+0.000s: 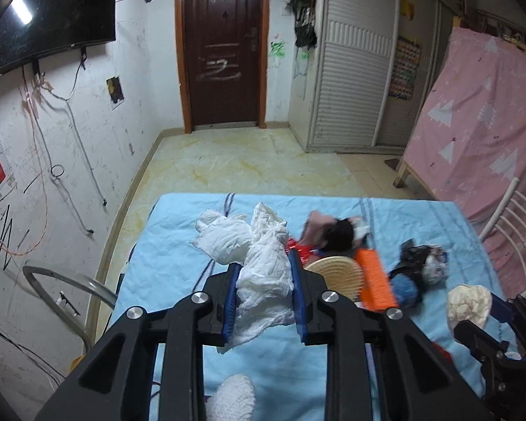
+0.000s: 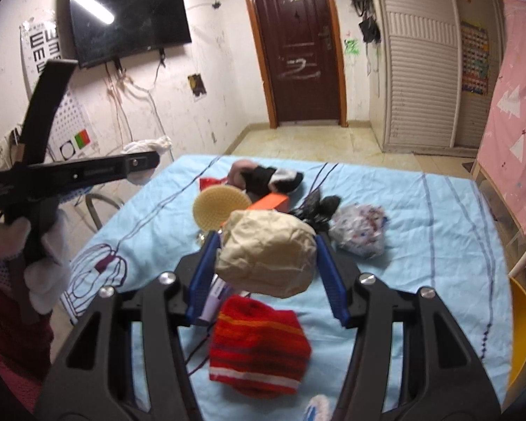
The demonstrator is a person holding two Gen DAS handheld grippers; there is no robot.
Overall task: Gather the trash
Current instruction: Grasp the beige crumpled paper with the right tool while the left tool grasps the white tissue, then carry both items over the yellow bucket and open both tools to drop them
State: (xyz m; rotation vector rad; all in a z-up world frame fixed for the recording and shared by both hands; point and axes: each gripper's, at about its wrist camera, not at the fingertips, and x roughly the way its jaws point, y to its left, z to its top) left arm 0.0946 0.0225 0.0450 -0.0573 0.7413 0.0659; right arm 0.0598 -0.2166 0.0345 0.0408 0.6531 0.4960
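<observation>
My left gripper point(image 1: 264, 294) is shut on a crumpled white tissue wad point(image 1: 263, 273) and holds it above the blue-sheeted table point(image 1: 179, 263). My right gripper point(image 2: 268, 273) is shut on a crumpled beige paper ball point(image 2: 268, 256), lifted over the table point(image 2: 420, 245); the ball also shows at the right of the left wrist view point(image 1: 468, 303). A crumpled printed wrapper point(image 2: 359, 231) and a black crumpled scrap point(image 2: 317, 208) lie on the sheet ahead of the right gripper.
On the table lie a round beige brush point(image 2: 219, 208), an orange block point(image 2: 270, 203), a red striped knit piece point(image 2: 259, 347), black-and-pink cloth point(image 2: 266, 177) and blue yarn point(image 1: 405, 286). A metal chair point(image 1: 59, 280) stands left; a yellow chair point(image 2: 522, 326) right.
</observation>
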